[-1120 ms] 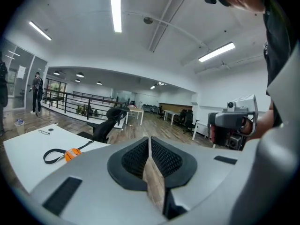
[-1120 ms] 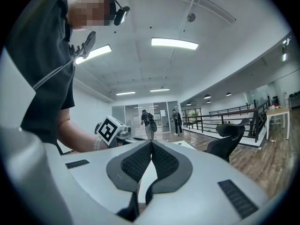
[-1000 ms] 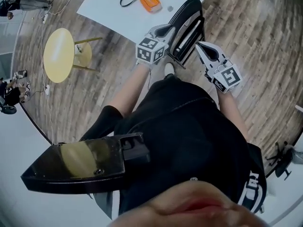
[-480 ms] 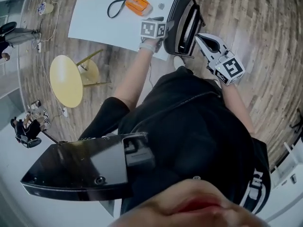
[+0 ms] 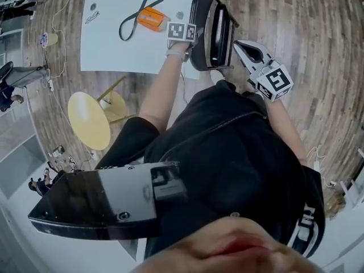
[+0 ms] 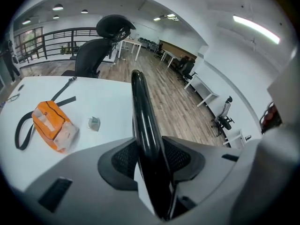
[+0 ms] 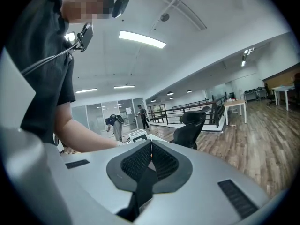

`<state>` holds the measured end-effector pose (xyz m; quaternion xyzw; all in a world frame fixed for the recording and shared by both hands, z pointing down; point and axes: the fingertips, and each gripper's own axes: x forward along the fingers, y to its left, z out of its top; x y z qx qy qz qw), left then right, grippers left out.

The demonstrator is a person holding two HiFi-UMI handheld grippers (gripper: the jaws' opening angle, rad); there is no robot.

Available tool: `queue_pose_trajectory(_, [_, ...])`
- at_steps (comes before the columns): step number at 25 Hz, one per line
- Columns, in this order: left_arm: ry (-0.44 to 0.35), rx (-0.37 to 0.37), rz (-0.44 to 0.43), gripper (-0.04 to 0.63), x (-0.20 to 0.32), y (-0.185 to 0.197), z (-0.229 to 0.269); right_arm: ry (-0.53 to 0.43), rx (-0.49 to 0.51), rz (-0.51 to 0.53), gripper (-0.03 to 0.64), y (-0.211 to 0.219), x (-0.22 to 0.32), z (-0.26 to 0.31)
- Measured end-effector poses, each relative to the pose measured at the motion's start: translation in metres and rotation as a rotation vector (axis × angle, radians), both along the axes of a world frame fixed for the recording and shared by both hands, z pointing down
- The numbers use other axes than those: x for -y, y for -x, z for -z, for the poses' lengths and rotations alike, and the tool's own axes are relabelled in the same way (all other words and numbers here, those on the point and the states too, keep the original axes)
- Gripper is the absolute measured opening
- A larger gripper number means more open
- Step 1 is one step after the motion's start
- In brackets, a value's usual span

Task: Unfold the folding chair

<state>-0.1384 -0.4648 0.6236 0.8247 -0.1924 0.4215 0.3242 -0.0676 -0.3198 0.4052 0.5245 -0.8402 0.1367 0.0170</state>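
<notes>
The folding chair (image 5: 213, 30) is black and stands folded on the wood floor in front of the person. My left gripper (image 5: 192, 36) reaches down to its left edge. In the left gripper view the chair's glossy black frame tube (image 6: 143, 111) runs straight between the jaws of the left gripper (image 6: 150, 144). These jaws have just been closing and both pads meet the tube. My right gripper (image 5: 240, 44) hovers just off the chair's right side, shut and holding nothing. In its own view the right gripper (image 7: 151, 146) faces the room, and the chair is not visible there.
A white table (image 5: 114, 44) stands behind the chair with an orange pouch (image 5: 151, 19) on a black strap and a small object (image 6: 93, 123). A yellow round stool (image 5: 88, 121) is at the left. A black office chair (image 6: 93, 55) sits beyond the table.
The left gripper went down and forward along the chair's left side, from shut to jaws spread around the frame tube. The right gripper shifted only a little beside the chair.
</notes>
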Motion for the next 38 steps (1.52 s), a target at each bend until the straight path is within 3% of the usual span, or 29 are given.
queue_pose_trajectory(2, [0.012,-0.001,0.001,0.101,0.000,-0.004,-0.001,0.043,0.048,-0.063,0.008,-0.012,0.000,-0.009])
queue_pose_trajectory(8, [0.039,0.028,0.098,0.070,0.000,-0.003,-0.001,0.246,0.131,-0.217,0.008,-0.039,0.011,-0.082])
queue_pose_trajectory(14, [0.021,0.049,0.104,0.066,-0.008,-0.014,0.009,0.512,0.330,-0.192,0.009,-0.013,0.043,-0.202])
queue_pose_trajectory(16, [0.008,0.051,0.085,0.066,-0.017,-0.029,0.015,0.589,0.336,-0.238,0.017,-0.013,0.048,-0.242])
queue_pose_trajectory(18, [-0.001,0.049,0.078,0.067,-0.027,-0.041,0.020,0.662,0.273,-0.311,0.124,-0.021,0.048,-0.281])
queue_pose_trajectory(19, [-0.007,0.048,0.082,0.067,-0.031,-0.044,0.022,0.699,0.246,-0.339,0.213,-0.024,0.048,-0.300])
queue_pose_trajectory(22, [-0.025,0.052,0.077,0.069,-0.039,-0.053,0.024,0.795,0.216,-0.421,0.268,-0.038,0.045,-0.345])
queue_pose_trajectory(25, [-0.034,0.048,0.065,0.072,-0.045,-0.061,0.026,0.840,0.150,-0.472,0.290,-0.050,0.044,-0.370])
queue_pose_trajectory(29, [-0.062,0.034,0.079,0.072,-0.045,-0.066,0.028,0.840,0.169,-0.506,0.314,-0.047,0.060,-0.385])
queue_pose_trajectory(34, [-0.088,0.009,0.080,0.072,-0.057,-0.073,0.027,0.899,0.268,-0.429,0.328,0.000,0.067,-0.398])
queue_pose_trajectory(38, [-0.089,0.001,0.114,0.072,-0.057,-0.072,0.030,0.915,0.290,-0.403,0.328,0.012,0.073,-0.410])
